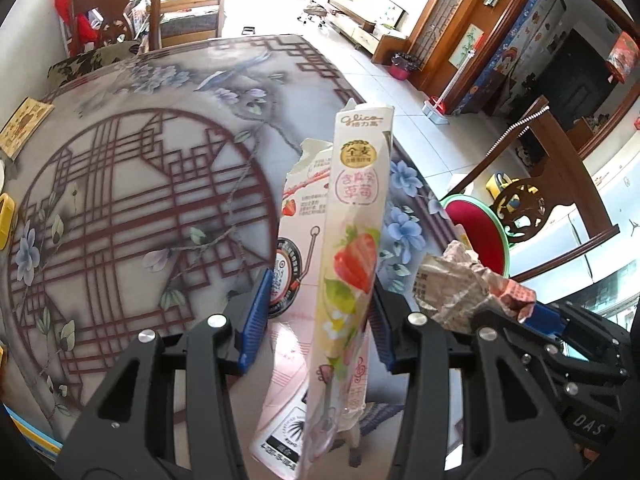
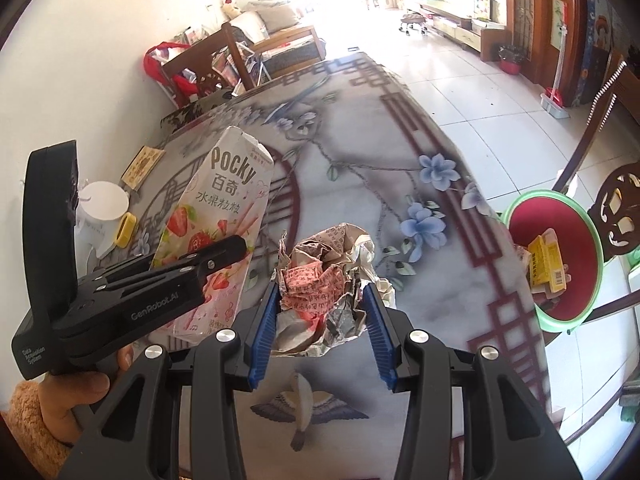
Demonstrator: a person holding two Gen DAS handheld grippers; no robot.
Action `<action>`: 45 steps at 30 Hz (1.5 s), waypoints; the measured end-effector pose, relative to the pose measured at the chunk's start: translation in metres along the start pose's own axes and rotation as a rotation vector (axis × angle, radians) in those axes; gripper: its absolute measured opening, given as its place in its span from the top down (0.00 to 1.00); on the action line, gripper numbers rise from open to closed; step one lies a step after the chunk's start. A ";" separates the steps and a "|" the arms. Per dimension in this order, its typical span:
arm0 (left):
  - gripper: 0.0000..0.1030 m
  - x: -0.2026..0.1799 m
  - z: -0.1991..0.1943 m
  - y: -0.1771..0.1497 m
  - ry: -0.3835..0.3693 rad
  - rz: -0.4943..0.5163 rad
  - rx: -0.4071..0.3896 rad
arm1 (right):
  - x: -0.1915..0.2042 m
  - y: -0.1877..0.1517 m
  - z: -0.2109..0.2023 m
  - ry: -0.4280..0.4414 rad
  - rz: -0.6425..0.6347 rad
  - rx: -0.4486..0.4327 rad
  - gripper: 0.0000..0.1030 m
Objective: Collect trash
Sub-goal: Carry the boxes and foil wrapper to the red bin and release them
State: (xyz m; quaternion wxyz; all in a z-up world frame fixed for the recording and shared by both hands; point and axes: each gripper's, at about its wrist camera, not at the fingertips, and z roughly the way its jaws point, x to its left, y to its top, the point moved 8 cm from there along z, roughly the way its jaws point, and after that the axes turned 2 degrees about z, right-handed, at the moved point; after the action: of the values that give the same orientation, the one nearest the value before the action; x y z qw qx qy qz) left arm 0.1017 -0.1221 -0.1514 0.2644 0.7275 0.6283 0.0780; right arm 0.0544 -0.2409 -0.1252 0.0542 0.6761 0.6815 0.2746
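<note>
A torn-open pink strawberry Pocky box (image 1: 354, 216) stands edge-on between the blue pads of my left gripper (image 1: 320, 286), which is shut on it above the flower-patterned table (image 1: 120, 200). In the right wrist view the same box (image 2: 224, 196) is held by the left gripper (image 2: 224, 256) at the left. My right gripper (image 2: 320, 292) is shut on a crumpled wad of printed paper and foil (image 2: 324, 276). The wad (image 1: 456, 292) also shows in the left wrist view. A red bin with a green rim (image 2: 520, 216) stands past the table's right edge, with a yellow box (image 2: 548, 264) inside.
A white cup (image 2: 102, 204), a yellow item (image 2: 126, 230) and a small framed card (image 2: 142, 164) sit at the table's left side. Wooden chairs stand at the far end (image 1: 120, 12) and to the right by the bin (image 1: 520, 208). Tiled floor lies beyond the table's right edge.
</note>
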 end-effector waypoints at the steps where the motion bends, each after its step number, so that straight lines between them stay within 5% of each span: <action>1: 0.57 -0.005 0.001 0.001 -0.002 0.006 0.001 | -0.004 0.000 -0.002 -0.001 0.007 -0.002 0.60; 15: 0.57 -0.107 0.041 0.015 -0.070 0.106 0.047 | -0.126 0.011 -0.033 -0.087 0.156 -0.046 0.60; 26: 0.57 -0.212 0.100 0.032 -0.144 0.197 0.113 | -0.256 0.029 -0.052 -0.192 0.289 -0.077 0.60; 34: 0.56 -0.268 0.148 0.050 -0.182 0.266 0.168 | -0.309 0.044 -0.044 -0.224 0.319 -0.080 0.56; 36: 0.49 -0.279 0.153 0.056 -0.189 0.285 0.155 | -0.317 0.048 -0.043 -0.227 0.318 -0.087 0.47; 38: 0.32 -0.284 0.153 0.063 -0.189 0.291 0.133 | -0.323 0.051 -0.045 -0.244 0.320 -0.102 0.43; 45: 0.20 -0.256 0.118 0.081 -0.111 0.249 0.005 | -0.314 0.051 -0.055 -0.259 0.313 -0.129 0.31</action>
State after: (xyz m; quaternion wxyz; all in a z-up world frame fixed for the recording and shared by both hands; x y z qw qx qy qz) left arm 0.1744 -0.4063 -0.1561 0.2853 0.8037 0.5177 0.0681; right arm 0.1000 -0.5595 -0.1496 0.1410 0.7985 0.5366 0.2335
